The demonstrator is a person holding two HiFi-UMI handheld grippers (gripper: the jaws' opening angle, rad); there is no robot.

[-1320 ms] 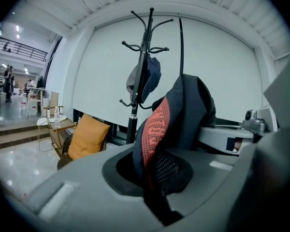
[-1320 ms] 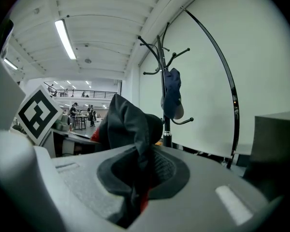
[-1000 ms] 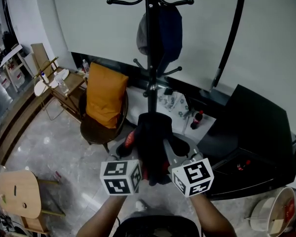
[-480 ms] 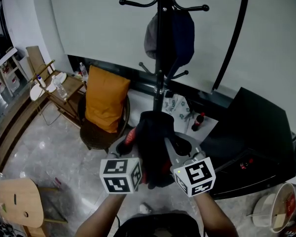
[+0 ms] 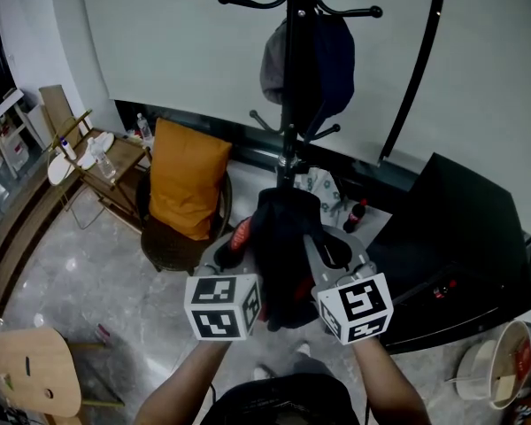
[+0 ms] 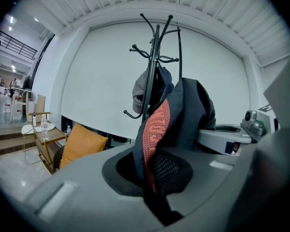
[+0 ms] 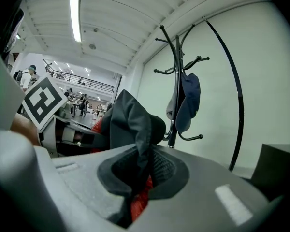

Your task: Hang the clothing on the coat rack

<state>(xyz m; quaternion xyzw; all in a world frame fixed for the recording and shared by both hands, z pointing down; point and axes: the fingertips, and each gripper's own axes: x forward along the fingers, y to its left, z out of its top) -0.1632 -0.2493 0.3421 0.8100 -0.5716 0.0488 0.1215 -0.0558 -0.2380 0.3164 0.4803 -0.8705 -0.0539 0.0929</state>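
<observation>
So the clothing [image 5: 283, 237], a dark bundle with a red knit strip, is up in the air between the two grippers. It's right in front of the coat rack [image 5: 292, 122] and not on any hook yet. The left gripper [image 6: 157, 178] has its jaws closed on a fold of it, and the right gripper [image 7: 135, 190] has its jaws clamped on another fold, so both are gripping fabric.

What worries me is that it's all bunched up and I can't see a collar or loop opened out. It could land on a hook by a loose fold and slide right off to the floor. Both grips look like thin pinches of cloth too, so a tug might pull one free.

Also there's a cap [image 5: 308, 60] hanging on the rack already, just above the lower hooks [image 5: 323, 131]. Swinging the bundle in could knock it off or snag on it.
</observation>
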